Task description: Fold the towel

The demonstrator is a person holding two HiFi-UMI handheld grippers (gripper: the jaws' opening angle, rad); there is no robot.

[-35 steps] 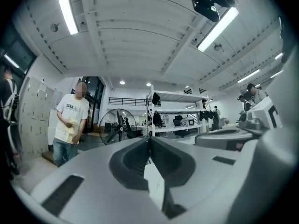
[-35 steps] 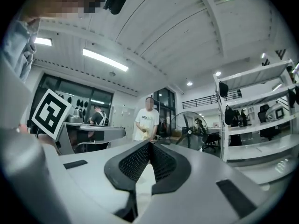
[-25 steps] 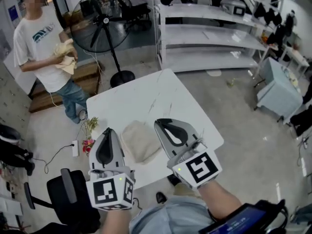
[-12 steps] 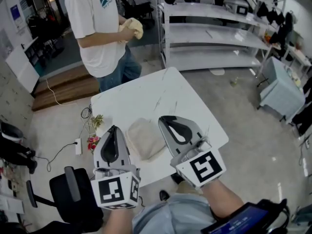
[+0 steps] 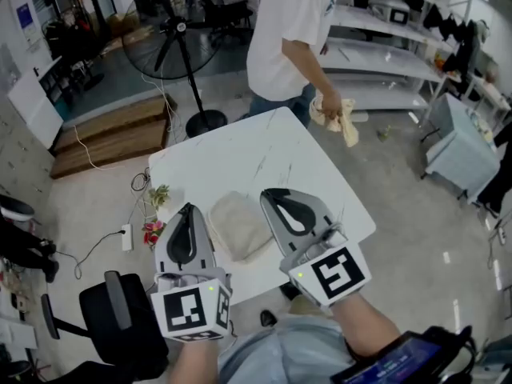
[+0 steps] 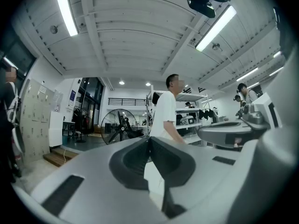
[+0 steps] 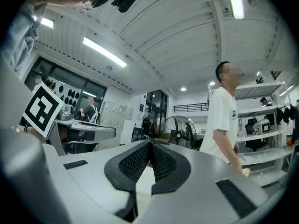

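Observation:
A cream towel (image 5: 240,226) lies bunched in a small folded heap on the white table (image 5: 240,162), near its front edge. My left gripper (image 5: 185,214) hangs just left of the towel, its jaws shut with nothing between them. To the towel's right, my right gripper (image 5: 276,197) is also shut and empty. Both point level, above the table top. In the left gripper view the left gripper (image 6: 149,139) has its tips pressed together, and in the right gripper view the right gripper (image 7: 150,143) is likewise closed. The towel is hidden in both gripper views.
A person in a white T-shirt (image 5: 292,30) stands at the table's far right corner with a second cream cloth (image 5: 336,115) in hand. A standing fan (image 5: 178,38) is behind the table, white shelving (image 5: 376,54) at back right, and a black chair (image 5: 120,318) at front left.
The person with the cloth has walked from the far left, behind the table, to its far right corner. Both grippers and the towel on the table have stayed where they were.

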